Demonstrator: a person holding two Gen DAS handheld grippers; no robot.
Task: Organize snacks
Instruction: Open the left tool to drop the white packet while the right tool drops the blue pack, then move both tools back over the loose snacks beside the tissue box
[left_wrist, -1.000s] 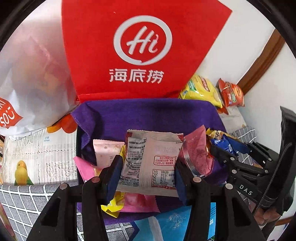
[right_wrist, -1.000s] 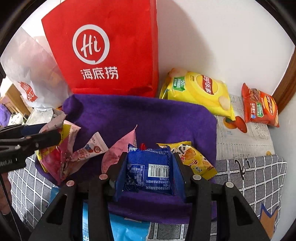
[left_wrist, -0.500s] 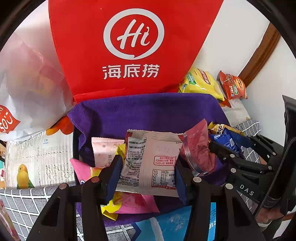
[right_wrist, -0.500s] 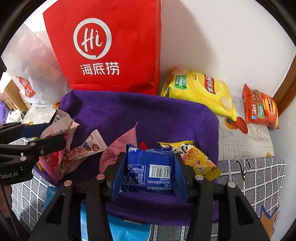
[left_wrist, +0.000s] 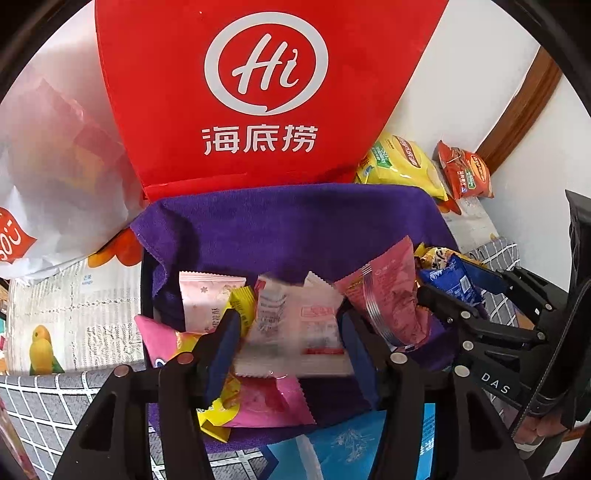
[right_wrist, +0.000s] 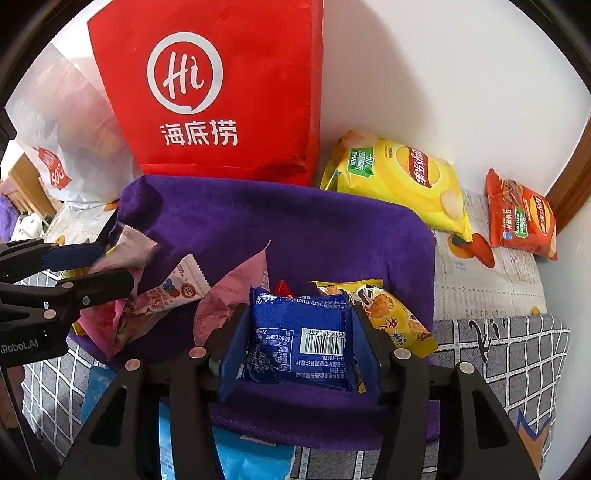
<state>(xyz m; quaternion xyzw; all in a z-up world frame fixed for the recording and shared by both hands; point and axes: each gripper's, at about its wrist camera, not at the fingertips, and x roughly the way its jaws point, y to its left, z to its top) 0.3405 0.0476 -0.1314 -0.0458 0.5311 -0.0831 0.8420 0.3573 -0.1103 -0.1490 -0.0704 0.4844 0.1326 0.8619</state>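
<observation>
A purple cloth-lined basket (left_wrist: 295, 229) (right_wrist: 280, 229) holds several small snack packets. My left gripper (left_wrist: 290, 343) has its jaws apart around a white and pink packet (left_wrist: 295, 325), which is blurred and tilted between them. My right gripper (right_wrist: 301, 343) is shut on a blue packet (right_wrist: 301, 339) with a barcode, held low over the basket's front right. A pink packet (right_wrist: 232, 295) and a yellow packet (right_wrist: 391, 314) lie beside it. The left gripper also shows in the right wrist view (right_wrist: 92, 273).
A tall red bag (right_wrist: 221, 92) stands behind the basket against the white wall. A white plastic bag (left_wrist: 55, 166) is at the left. A yellow chip bag (right_wrist: 402, 177) and an orange chip bag (right_wrist: 521, 218) lie at the right. A blue pack (right_wrist: 251, 458) lies in front.
The left gripper's jaws have widened and the white and pink packet has slipped and tilted, now blurred. The right gripper has edged forward, still gripping the blue packet.
</observation>
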